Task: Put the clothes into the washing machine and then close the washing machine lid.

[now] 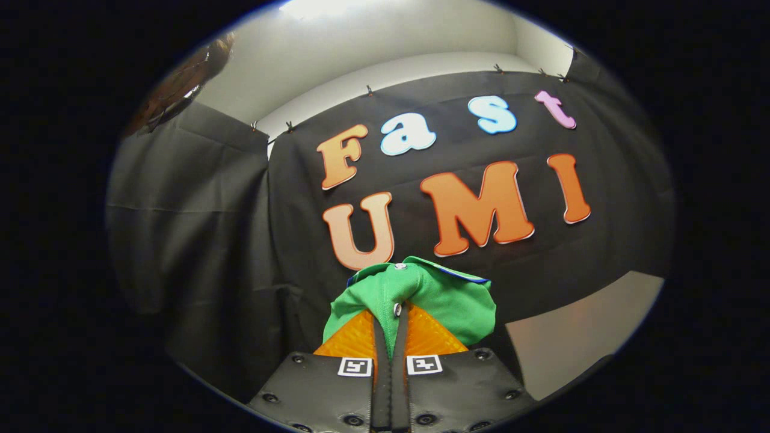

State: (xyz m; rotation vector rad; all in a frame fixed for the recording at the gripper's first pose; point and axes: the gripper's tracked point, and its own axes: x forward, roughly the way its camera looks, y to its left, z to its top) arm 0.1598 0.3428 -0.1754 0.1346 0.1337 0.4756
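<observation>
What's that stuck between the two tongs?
In the gripper view, a green garment is pinched between the two fingers of the tongs. It bunches up just ahead of them, in front of the black cloth wall.

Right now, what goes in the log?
hand-held gripper: shut on green garment | garment: lifted, bunched past fingers | backdrop: booth wall

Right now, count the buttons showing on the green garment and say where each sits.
2. On the green garment, pinched in the gripper, one button sits at the top of the bunched fabric and another lower, just above the closed fingertips. Folds may hide more.
</observation>
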